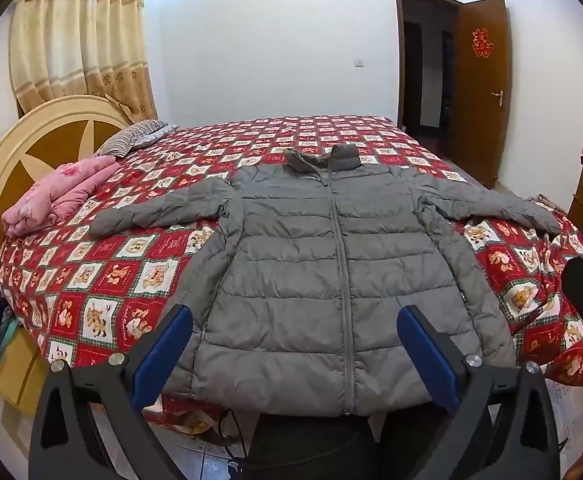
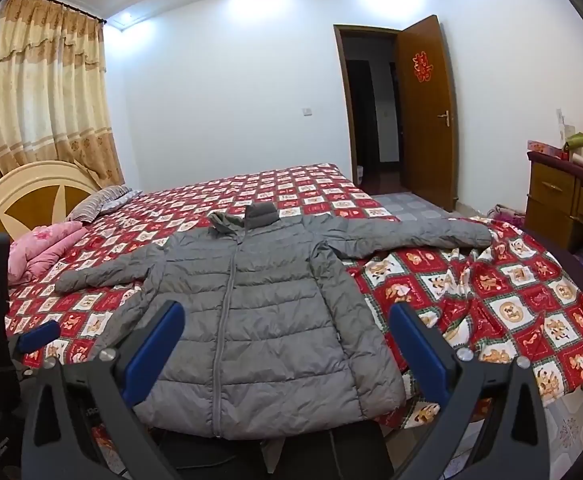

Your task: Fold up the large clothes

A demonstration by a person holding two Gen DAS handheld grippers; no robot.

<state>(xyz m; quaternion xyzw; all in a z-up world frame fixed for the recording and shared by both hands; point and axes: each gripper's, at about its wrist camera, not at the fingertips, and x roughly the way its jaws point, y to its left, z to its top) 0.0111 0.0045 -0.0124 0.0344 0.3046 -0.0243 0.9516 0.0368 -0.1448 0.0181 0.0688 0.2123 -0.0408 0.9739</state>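
Left wrist view: the left gripper [image 1: 293, 334] is hovering above the hem end of the jacket [image 1: 323, 272], its jaws standing wide apart and holding nothing.
Right wrist view: the right gripper [image 2: 287, 332] is hanging over the same lower end, its jaws likewise spread wide and gripping nothing.
Blue pads: one pad [image 2: 153, 344] is showing on each finger, clear of the cloth as far as I can tell.
Jacket: it is lying face up on the bed [image 1: 103, 280], zipped, collar [image 1: 323, 158] pointing away, hem at the near edge.
Sleeves: the left sleeve [image 1: 159, 210] and the right sleeve [image 2: 411, 234] are both stretching out sideways, flat on the checked bedspread.
Beyond: a pink quilt [image 1: 59, 196] is sitting near the headboard [image 1: 23, 140], well apart from the jacket; an open door [image 2: 425, 116] is standing at the far wall.
Step in hand: by my reading, folding is not yet begun; the jacket is only spread out.
Next move: it is probably calling for one gripper to travel out to a cuff, close on it, and carry that sleeve across the chest.
Risk: the puffy, slick fabric is likely to slip or spring back.
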